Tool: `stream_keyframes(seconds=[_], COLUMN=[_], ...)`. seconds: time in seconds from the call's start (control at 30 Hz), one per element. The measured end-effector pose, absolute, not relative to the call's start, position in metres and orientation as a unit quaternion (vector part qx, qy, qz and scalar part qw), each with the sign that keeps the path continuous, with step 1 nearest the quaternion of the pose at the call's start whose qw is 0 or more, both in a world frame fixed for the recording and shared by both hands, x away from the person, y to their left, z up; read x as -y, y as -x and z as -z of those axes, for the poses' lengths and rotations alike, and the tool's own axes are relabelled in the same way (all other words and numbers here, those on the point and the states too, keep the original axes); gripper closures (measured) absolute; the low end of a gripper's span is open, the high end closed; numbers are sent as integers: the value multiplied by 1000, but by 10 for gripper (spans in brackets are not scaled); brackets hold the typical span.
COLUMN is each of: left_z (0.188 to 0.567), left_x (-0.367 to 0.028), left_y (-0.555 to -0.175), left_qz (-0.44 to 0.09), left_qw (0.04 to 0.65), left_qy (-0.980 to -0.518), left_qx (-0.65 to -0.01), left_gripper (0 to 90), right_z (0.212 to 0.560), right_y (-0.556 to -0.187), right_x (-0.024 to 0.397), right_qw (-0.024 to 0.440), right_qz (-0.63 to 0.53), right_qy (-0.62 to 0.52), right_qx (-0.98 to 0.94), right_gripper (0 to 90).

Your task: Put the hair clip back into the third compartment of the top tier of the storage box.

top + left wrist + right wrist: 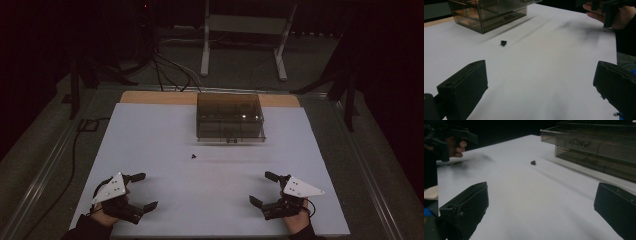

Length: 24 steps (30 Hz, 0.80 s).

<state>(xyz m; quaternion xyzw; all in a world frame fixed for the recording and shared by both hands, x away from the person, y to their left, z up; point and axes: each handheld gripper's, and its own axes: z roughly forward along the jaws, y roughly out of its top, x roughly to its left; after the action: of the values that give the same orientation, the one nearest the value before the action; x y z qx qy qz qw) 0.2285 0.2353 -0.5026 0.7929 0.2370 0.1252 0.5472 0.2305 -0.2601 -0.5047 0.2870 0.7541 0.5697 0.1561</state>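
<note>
Both the left claw (141, 190) and right claw (260, 188) are held wide open and empty; the small black part (193, 156), at twelve o'clock, is best approached slowly, with the jaws straddling it.

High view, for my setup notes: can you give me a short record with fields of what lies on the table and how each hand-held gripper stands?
surface: white table top
box: smoky clear drawer box at the far edge, shut
loose item: small black part lying alone in front of the box
left hand-held gripper: jaws open, nothing between them, near edge
right hand-held gripper: jaws open, nothing between them, near edge
contact: neither touches the part
</note>
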Motion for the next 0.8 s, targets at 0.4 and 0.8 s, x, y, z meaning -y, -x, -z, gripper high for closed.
stream_keyframes(seconds=[0.4, 0.8], left_z=[503, 496], left_x=[-233, -219], left_y=[-227, -226], left_qz=[-128, -101], left_qw=[541, 542], left_qy=[-799, -807], left_qx=[-230, -211], left_gripper=[4, 5], right_z=[504, 502], right_y=[-230, -230], right_x=[257, 255], right_qw=[156, 154], right_qz=[-568, -574], right_qy=[-286, -282], right_qx=[-755, -753], right_gripper=[0, 0])
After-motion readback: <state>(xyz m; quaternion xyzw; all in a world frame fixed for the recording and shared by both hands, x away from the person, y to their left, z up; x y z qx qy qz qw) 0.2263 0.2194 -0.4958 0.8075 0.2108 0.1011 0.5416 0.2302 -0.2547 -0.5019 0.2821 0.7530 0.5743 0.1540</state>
